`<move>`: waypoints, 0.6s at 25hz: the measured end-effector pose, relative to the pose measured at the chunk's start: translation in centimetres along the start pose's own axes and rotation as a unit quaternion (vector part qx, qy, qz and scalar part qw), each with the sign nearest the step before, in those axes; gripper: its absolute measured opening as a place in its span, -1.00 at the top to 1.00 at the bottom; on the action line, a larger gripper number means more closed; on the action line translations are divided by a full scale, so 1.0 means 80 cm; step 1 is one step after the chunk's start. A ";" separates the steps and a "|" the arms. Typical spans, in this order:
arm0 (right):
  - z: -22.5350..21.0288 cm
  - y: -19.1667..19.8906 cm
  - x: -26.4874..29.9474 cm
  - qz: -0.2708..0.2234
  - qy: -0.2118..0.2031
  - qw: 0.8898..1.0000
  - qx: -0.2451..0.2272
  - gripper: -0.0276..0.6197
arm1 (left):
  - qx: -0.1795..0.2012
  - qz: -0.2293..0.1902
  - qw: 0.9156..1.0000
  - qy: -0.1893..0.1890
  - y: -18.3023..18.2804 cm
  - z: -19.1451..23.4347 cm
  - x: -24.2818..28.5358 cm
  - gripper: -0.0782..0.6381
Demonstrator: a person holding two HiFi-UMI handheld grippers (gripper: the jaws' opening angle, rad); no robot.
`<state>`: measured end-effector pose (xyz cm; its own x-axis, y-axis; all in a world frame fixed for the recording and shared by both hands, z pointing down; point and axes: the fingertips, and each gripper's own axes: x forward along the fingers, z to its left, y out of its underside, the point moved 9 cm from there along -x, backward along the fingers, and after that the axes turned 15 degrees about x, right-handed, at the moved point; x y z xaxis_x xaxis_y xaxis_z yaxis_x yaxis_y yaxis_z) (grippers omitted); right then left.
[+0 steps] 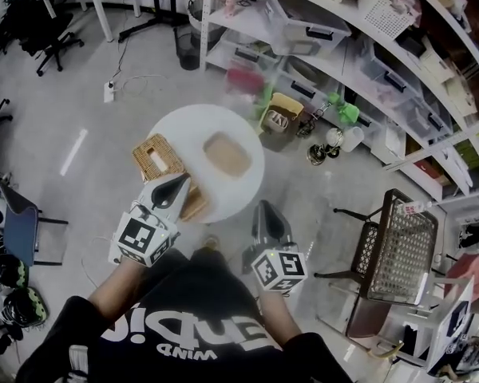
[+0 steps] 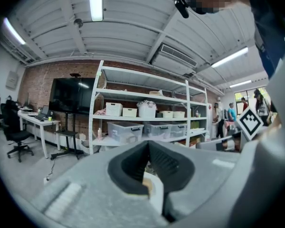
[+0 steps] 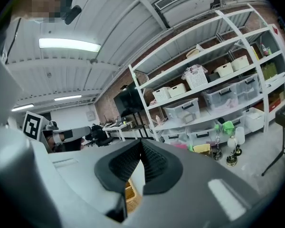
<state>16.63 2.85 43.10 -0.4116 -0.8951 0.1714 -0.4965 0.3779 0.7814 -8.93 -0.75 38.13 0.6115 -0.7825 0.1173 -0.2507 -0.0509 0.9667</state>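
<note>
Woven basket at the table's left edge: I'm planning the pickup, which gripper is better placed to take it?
Probably left. The left gripper overlaps the woven basket in the head view; the right gripper is at the near edge of the round table, clear of it.

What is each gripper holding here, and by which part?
Nothing is held. The left gripper and the right gripper each show their jaws shut tip to tip, with nothing clamped between them.
</note>
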 end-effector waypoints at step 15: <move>0.033 -0.018 0.063 -0.045 0.039 0.998 -0.007 0.92 | -0.005 -0.012 0.998 0.057 0.009 0.071 0.047 0.78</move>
<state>13.22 -1.61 41.27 -0.3046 -0.9414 0.1449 -0.5189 0.2916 0.8035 -11.09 -7.25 37.96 0.6988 -0.7056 0.1176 -0.2265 -0.0623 0.9720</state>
